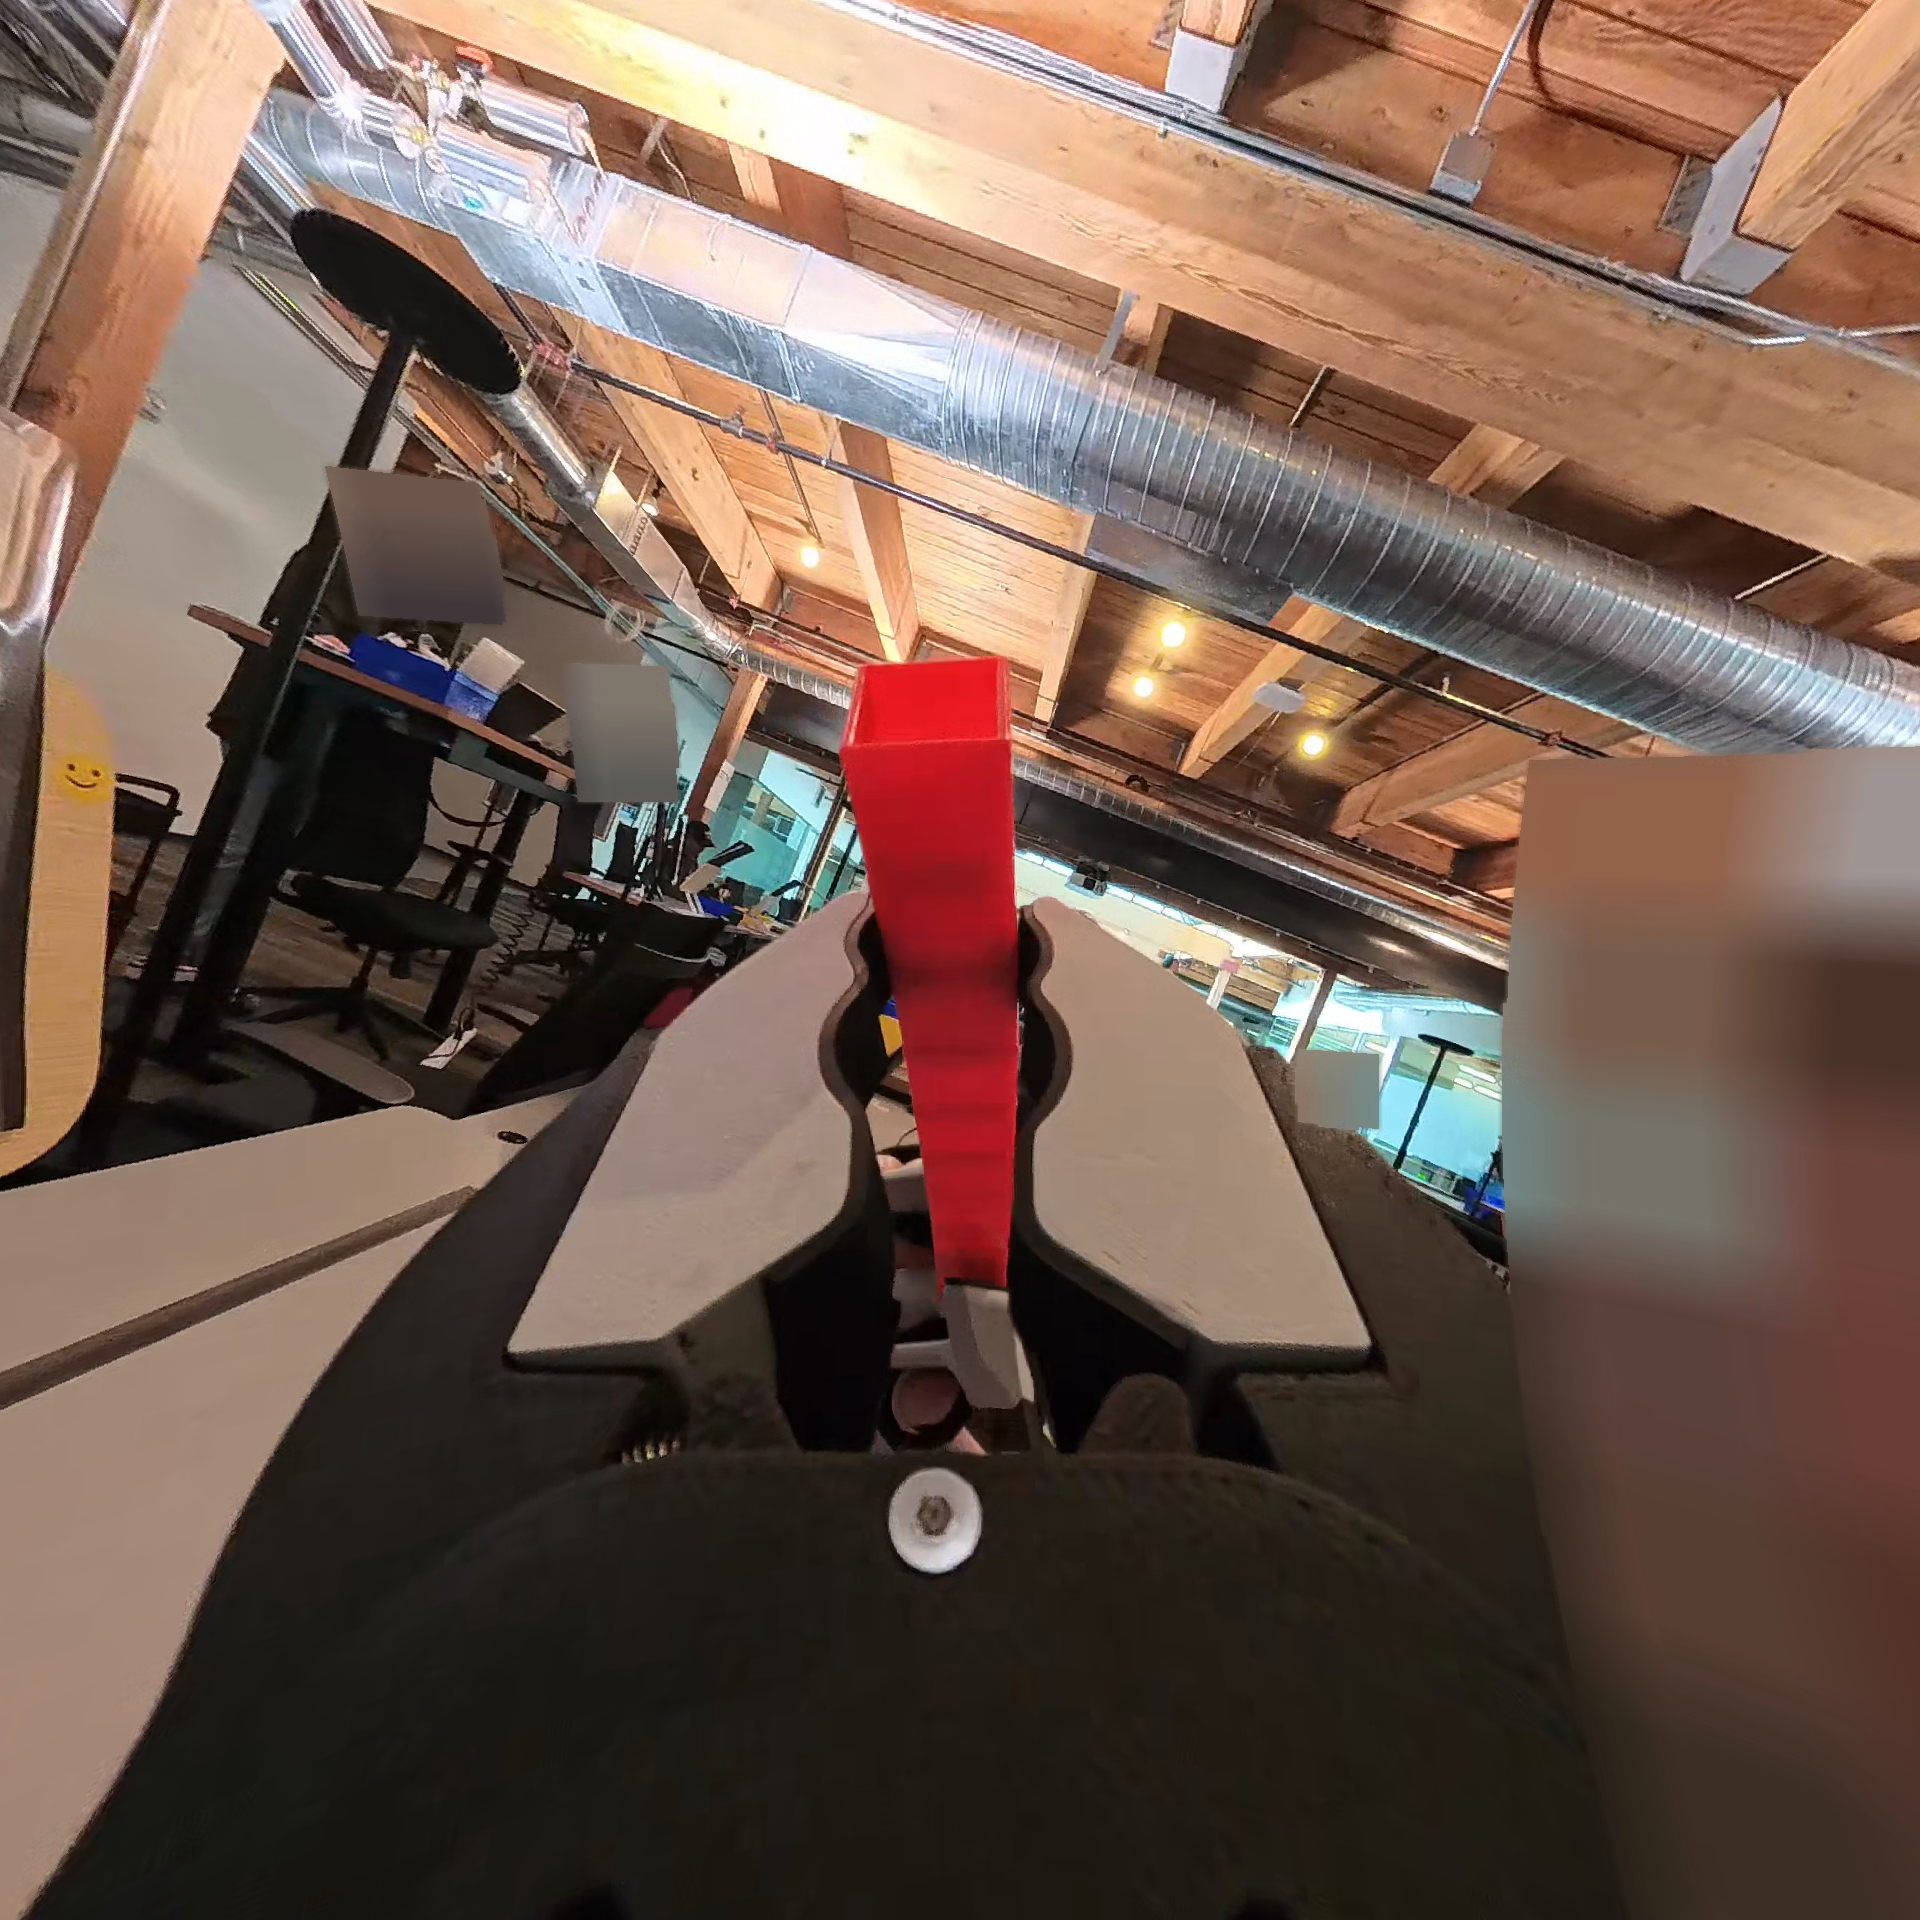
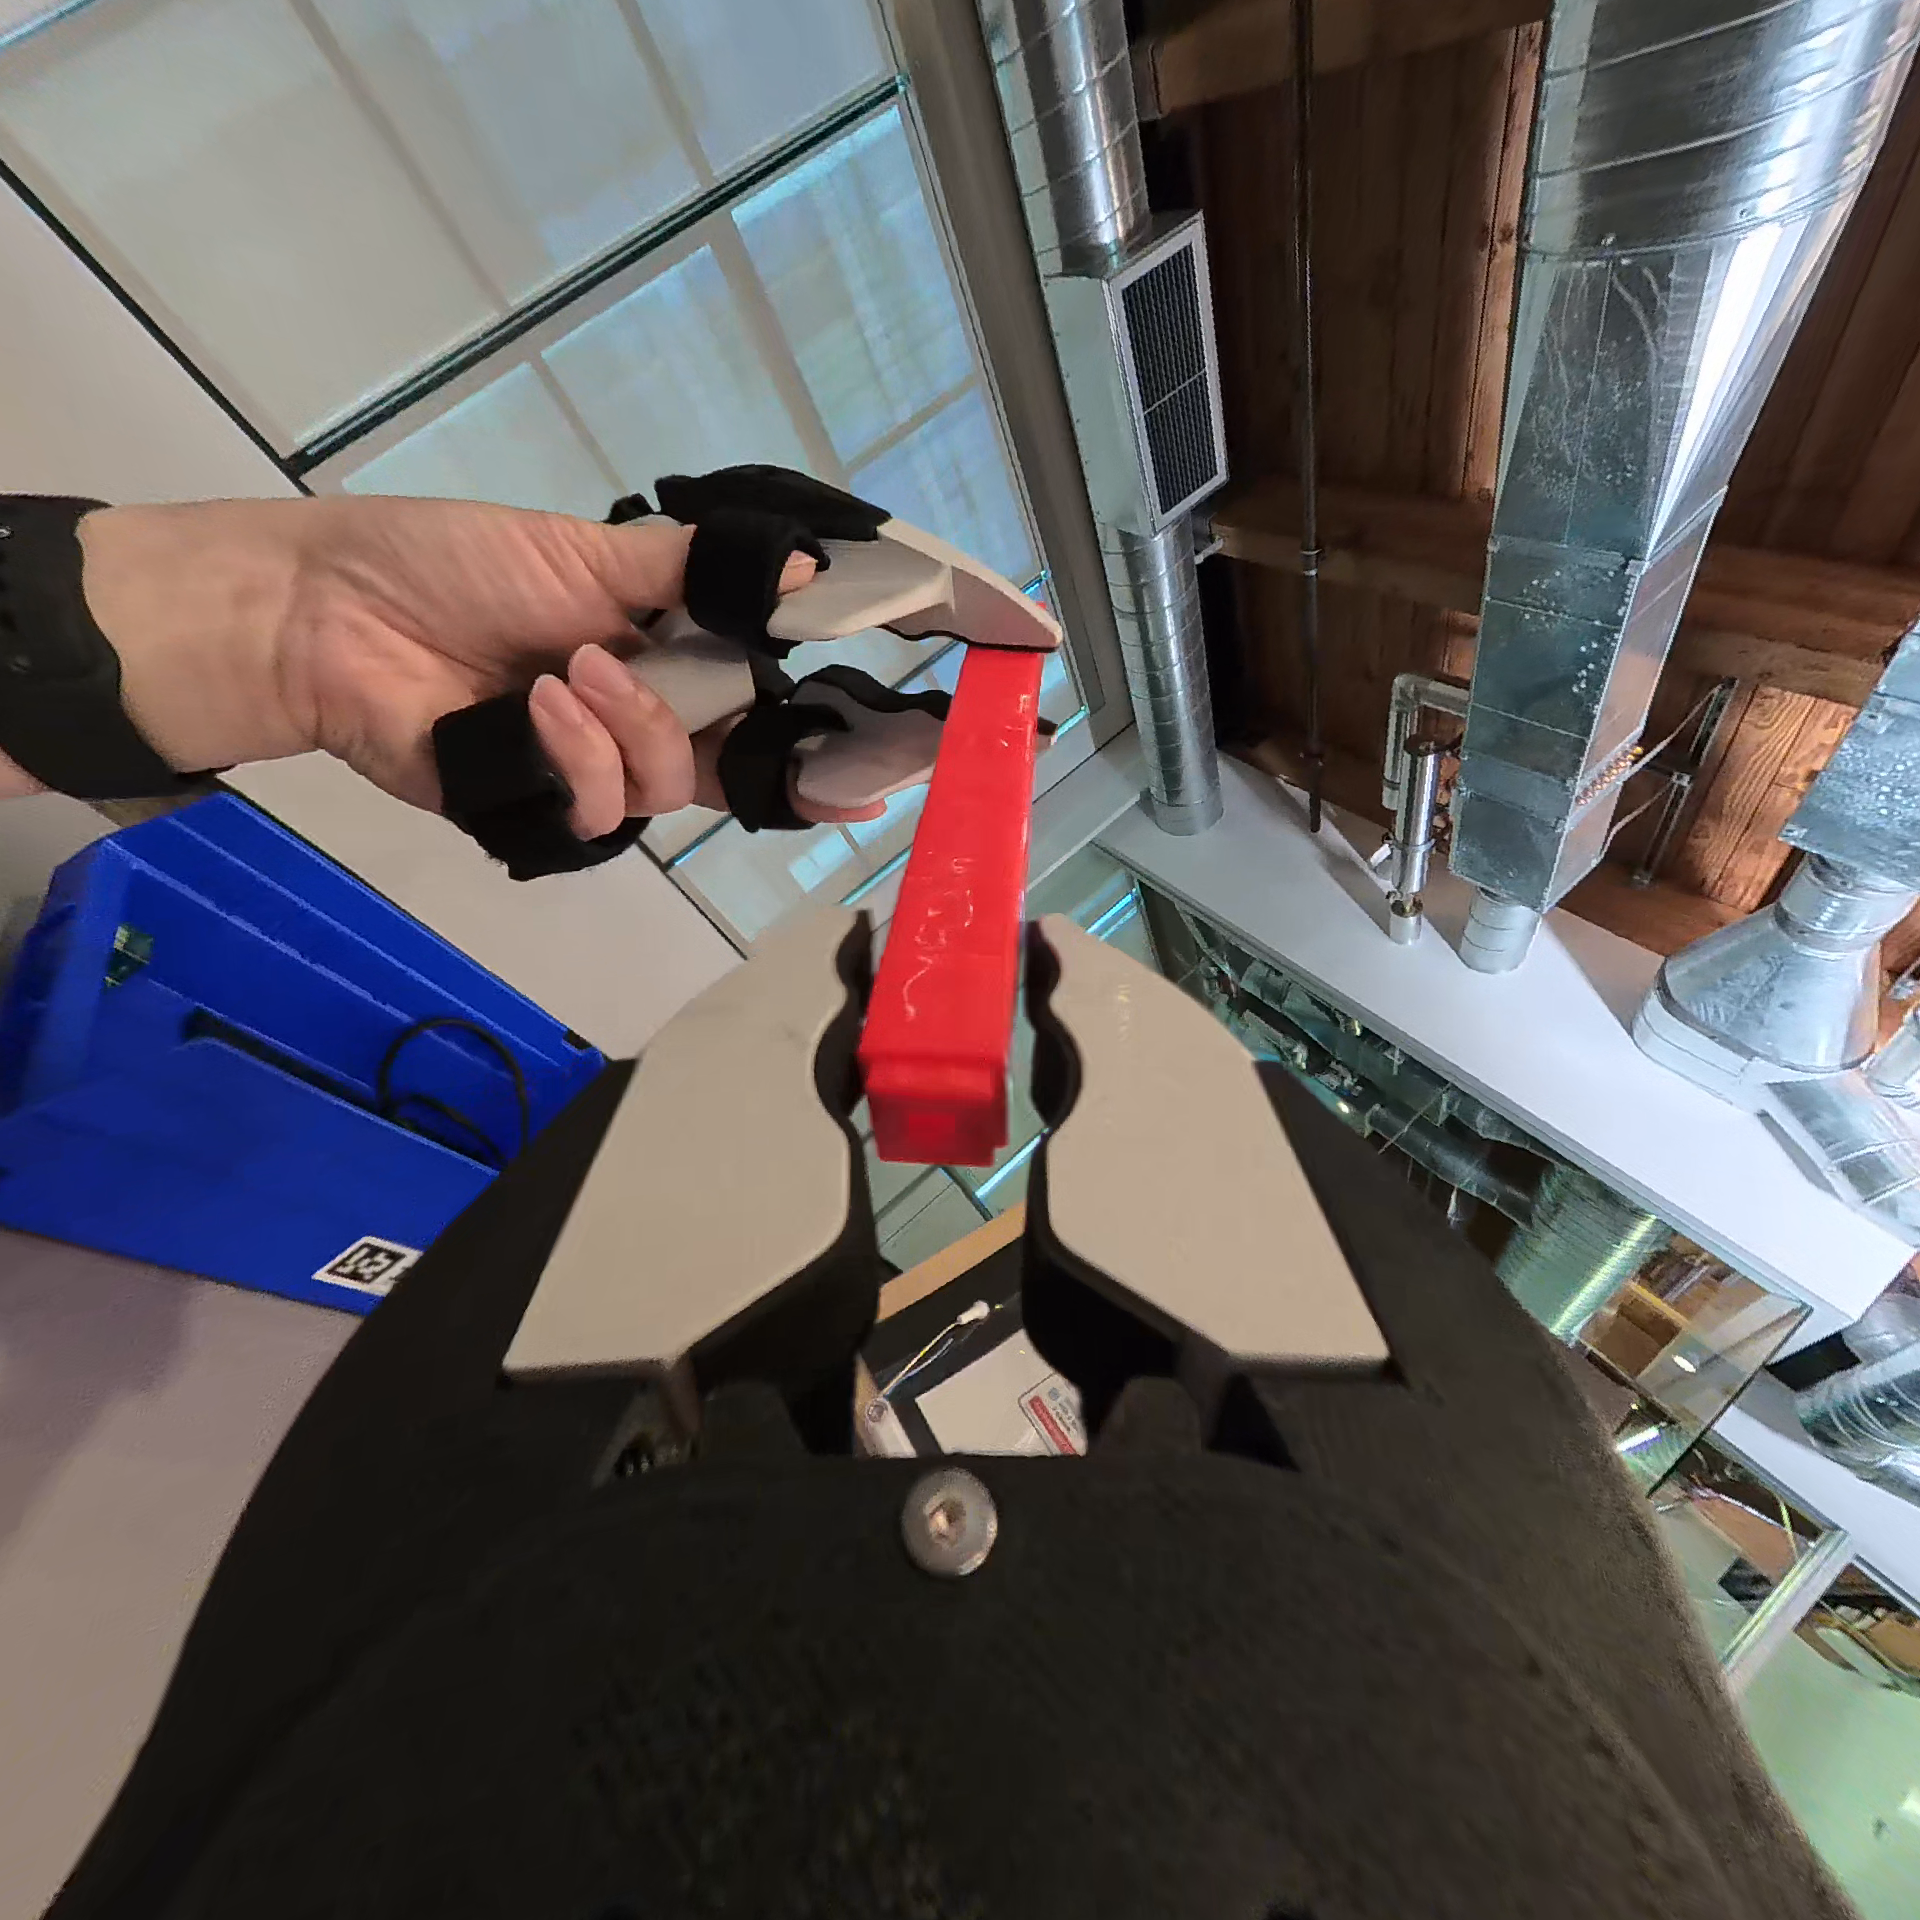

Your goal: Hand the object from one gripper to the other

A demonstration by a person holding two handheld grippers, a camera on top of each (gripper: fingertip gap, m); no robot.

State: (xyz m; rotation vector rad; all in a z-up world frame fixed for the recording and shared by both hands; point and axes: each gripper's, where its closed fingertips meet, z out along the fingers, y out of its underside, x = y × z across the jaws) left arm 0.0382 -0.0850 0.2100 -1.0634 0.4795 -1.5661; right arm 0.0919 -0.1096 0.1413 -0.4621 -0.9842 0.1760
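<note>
A long red hollow square bar (image 1: 940, 883) runs between both grippers in mid-air. In the left wrist view my left gripper (image 1: 948, 925) is shut on it, and the bar's open end sticks out past the fingertips. A grey fingertip (image 1: 982, 1340) of the other gripper shows at the bar's near end. In the right wrist view my right gripper (image 2: 948, 935) is closed around the bar (image 2: 961, 883) near its closed end, fingers touching both sides. The left gripper (image 2: 1023, 686), strapped to a hand (image 2: 364, 634), clamps the far end.
A blue bin (image 2: 260, 1039) stands low on the left, close to the hand. A pale table top (image 1: 156, 1299) lies below left. Desks and office chairs (image 1: 384, 935) stand farther off. Metal ducts (image 2: 1621, 416) and wooden beams are overhead.
</note>
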